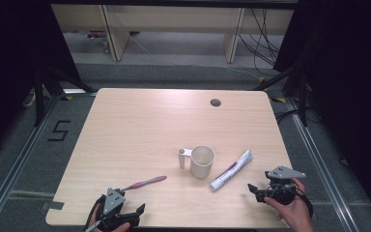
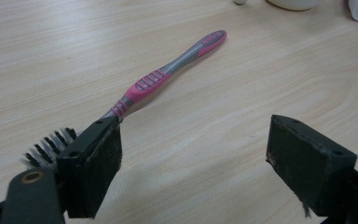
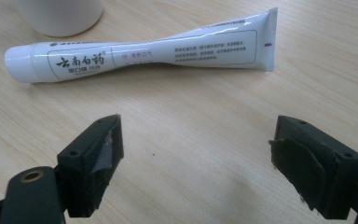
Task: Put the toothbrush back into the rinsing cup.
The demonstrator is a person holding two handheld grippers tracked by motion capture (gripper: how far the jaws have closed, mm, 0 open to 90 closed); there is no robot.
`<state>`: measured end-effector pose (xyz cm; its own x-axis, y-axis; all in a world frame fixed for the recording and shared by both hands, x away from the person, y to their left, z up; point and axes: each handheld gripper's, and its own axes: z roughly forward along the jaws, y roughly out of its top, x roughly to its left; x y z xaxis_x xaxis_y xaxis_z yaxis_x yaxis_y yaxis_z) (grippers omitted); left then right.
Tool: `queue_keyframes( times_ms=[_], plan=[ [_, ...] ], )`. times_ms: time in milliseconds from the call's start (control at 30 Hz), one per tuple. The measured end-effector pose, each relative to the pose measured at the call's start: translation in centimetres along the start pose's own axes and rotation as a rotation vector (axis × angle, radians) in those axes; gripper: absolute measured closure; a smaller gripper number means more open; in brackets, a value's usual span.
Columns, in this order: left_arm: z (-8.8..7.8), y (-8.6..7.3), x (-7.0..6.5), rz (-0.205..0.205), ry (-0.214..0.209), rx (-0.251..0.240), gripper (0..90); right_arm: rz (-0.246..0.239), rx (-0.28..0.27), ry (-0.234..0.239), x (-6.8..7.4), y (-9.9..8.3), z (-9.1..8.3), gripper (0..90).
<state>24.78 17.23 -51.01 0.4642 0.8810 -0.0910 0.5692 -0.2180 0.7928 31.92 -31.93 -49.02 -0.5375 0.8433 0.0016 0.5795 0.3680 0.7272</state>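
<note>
High view has both claws released and empty: left claw (image 1: pixel 134 211) near the toothbrush (image 1: pixel 145 183), right claw (image 1: pixel 255 189) beside the toothpaste tube (image 1: pixel 232 170). Probably best to pinch each mid-body, well clear of the cup (image 1: pixel 202 161).

Left gripper (image 1: pixel 134 212) sits bottom left of the high view, hand (image 1: pixel 107 224) mostly cut off by the bottom edge. Jaws wide apart, nothing between them. Right gripper (image 1: pixel 253 189) is at lower right, held by the right hand (image 1: pixel 292 208) coming in from the bottom edge. Its jaws point toward frame left, also spread wide, gripping nothing.
</note>
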Motion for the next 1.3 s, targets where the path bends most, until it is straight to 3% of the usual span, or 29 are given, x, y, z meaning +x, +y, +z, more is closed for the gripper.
queue_keyframes(
  times_ms=[67,167,200,267,400,467,600,700,800,867,900,1033,1067,1100,1133,1167,1300],
  plan=[
    [-0.1,0.0,0.2,0.022,0.005,0.019,17.7,0.001,-0.004,0.0,0.0,0.0,0.0,17.9],
    [-0.1,0.0,0.1,0.002,0.008,0.01,17.9,0.007,0.008,0.008,0.0,0.0,0.0,18.3],
    [-0.1,0.0,0.1,-0.005,0.003,0.007,18.6,-0.024,0.002,0.017,-0.2,0.0,0.2,18.5],
    [-0.1,0.0,0.1,-0.01,0.001,0.005,19.1,-0.024,0.004,0.017,-0.3,0.0,0.2,18.9],
    [-0.1,0.0,0.1,-0.015,-0.008,0.012,22.8,-0.026,0.003,0.015,-0.3,0.0,0.2,19.3],
    [-0.3,0.1,0.0,-0.012,-0.001,0.023,24.1,-0.039,-0.005,-0.005,-0.3,0.0,0.1,19.4],
    [-0.3,0.0,0.1,-0.015,0.012,0.026,29.4,-0.033,0.002,0.001,-0.3,0.0,0.2,19.6],
    [-0.3,-0.1,0.2,-0.027,0.004,0.005,37.9,-0.021,0.013,0.011,-0.1,0.1,0.2,20.0],
    [-0.5,-0.2,0.4,-0.016,0.026,0.012,50.7,-0.016,0.012,0.033,-0.1,0.1,0.2,20.1],
    [-0.6,-0.2,0.8,-0.005,0.038,0.016,61.9,0.021,0.034,0.032,0.3,0.0,0.1,20.2],
    [-0.6,-0.3,0.9,-0.008,0.044,0.01,66.3,-0.016,0.015,0.028,0.0,0.1,0.2,20.3],
    [-0.9,-0.3,1.7,-0.009,0.072,-0.003,82.3,-0.026,0.004,0.033,0.1,0.1,0.3,20.6],
    [-0.9,-0.2,2.0,0.004,0.072,0.006,84.5,-0.017,0.012,0.036,0.2,0.1,0.2,20.8],
    [-0.7,-0.3,2.0,-0.01,0.076,-0.007,86.3,-0.02,0.011,0.035,0.2,0.1,0.2,20.9],
    [-0.8,-0.2,2.2,0.006,0.079,0.018,87.6,0.005,0.018,0.037,0.4,0.1,0.2,20.9],
    [-0.7,-0.2,2.2,-0.004,0.08,0.015,88.9,0.004,0.018,0.039,0.4,0.1,0.2,20.9],
    [-0.3,-0.1,2.4,0.022,0.078,0.025,89.4,-0.015,0.012,0.037,0.1,0.1,0.2,21.1]
  ],
)
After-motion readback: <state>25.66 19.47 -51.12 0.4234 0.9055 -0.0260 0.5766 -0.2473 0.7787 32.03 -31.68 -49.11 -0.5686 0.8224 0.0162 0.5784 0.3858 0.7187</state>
